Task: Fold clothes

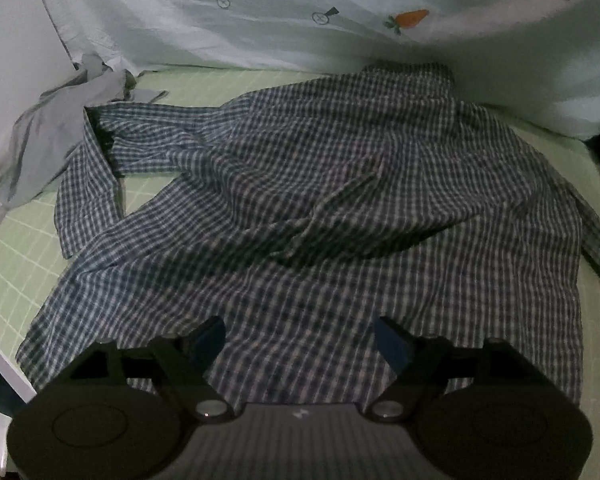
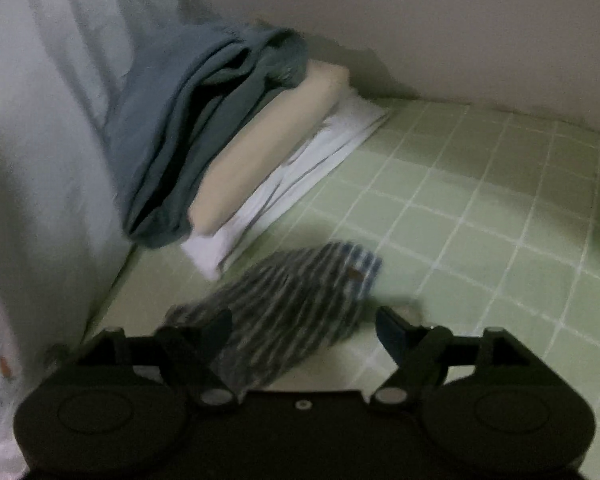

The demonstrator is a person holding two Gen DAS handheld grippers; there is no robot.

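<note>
A blue-and-white checked shirt (image 1: 320,200) is seen spread, rumpled, on a bed covered by a pale green sheet with a white grid (image 1: 16,264). One sleeve (image 1: 100,152) is stretched away from the shirt's body toward a crumpled grey garment (image 1: 40,140) at the sheet's edge. Beyond the shirt's collar, a pale quilt printed with carrots (image 1: 300,12) is bunched up.

The left tool (image 1: 300,340) is held over the shirt's hem, its fingers spread wide with nothing gripped between them.

In the right wrist view, a blurred end of the checked shirt (image 2: 292,304) is seen lying on the green sheet (image 2: 480,220), partly between the fingers of the right tool (image 2: 304,332), which are spread wide and closed on nothing. Beyond that shirt end, a folded stack is set against the quilt: a grey-blue garment (image 2: 188,120) on top, a cream one (image 2: 268,148) under it, a white one (image 2: 300,176) at the bottom.
</note>
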